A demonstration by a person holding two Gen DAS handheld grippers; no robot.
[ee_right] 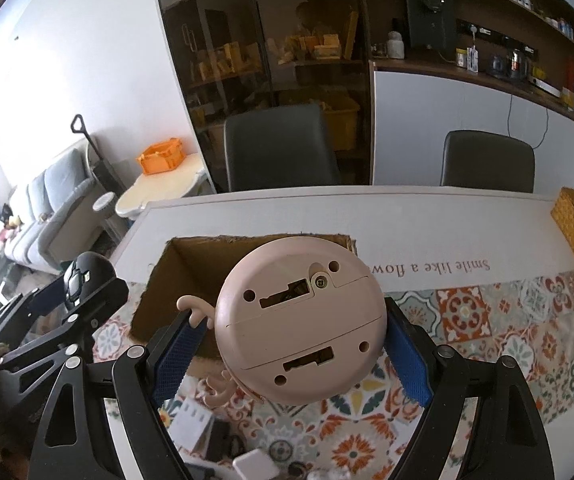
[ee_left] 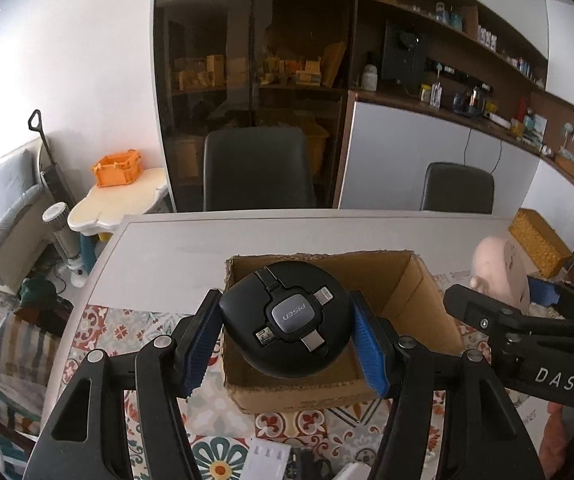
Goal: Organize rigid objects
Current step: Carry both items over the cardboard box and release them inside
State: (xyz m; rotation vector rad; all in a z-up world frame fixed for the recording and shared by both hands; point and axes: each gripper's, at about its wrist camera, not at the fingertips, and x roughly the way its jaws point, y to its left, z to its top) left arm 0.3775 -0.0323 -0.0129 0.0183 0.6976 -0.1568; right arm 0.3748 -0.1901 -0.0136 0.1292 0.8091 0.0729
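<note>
Two tongs above box (ee_left: pixel 403 300): left (ee_left: pixel 287 330) clamped on black reel (ee_left: pixel 285 318), right (ee_right: pixel 301 344) clamped on pink toy (ee_right: pixel 301 320).

Black plastic linkage arms with triangular cut-outs and round silver pivot screws on the left gripper (ee_left: pixel 286 322) and right gripper (ee_right: pixel 301 334). Ribbed blue pads (ee_left: pixel 369 350) lining the fingers. White letters "DAS" along one black arm.

Two gadgets held above an open cardboard box (ee_left: pixel 407 292)

A round black Pisen cable reel (ee_left: pixel 285 318) hung face-up over the box; a pink antlered toy (ee_right: pixel 301 332) showed its underside.
</note>
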